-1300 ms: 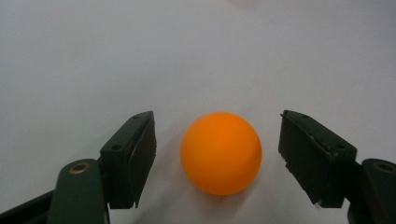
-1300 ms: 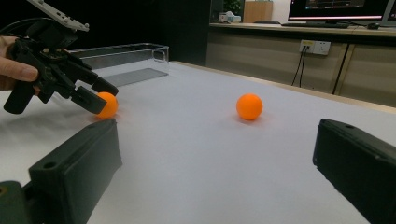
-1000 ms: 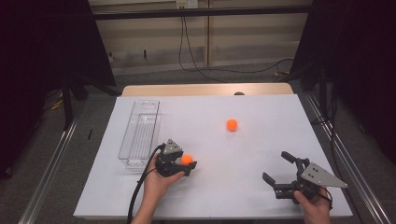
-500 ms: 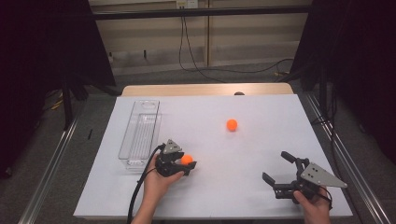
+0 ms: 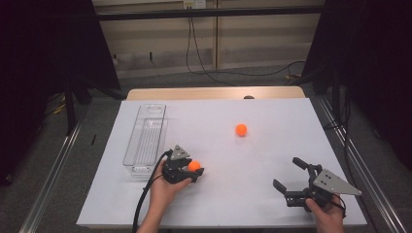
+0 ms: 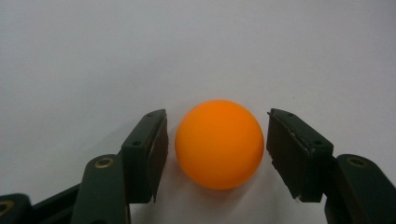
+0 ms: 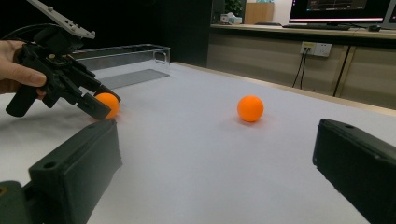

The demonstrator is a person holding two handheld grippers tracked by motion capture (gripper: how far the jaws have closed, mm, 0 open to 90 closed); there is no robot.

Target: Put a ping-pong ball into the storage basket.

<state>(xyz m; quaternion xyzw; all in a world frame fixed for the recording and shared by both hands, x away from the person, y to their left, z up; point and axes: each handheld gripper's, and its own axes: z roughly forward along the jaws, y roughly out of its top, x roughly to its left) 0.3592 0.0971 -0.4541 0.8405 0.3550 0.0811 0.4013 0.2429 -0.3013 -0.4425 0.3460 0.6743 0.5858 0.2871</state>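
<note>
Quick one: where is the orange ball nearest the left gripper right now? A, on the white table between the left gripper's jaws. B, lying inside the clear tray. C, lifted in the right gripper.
A: the left gripper view shows the orange ball resting on the white table between the left gripper's jaws, which have just been closing, slim gaps remaining either side.

No text, label, brand, number or sign can be read anywhere in these views.
</note>
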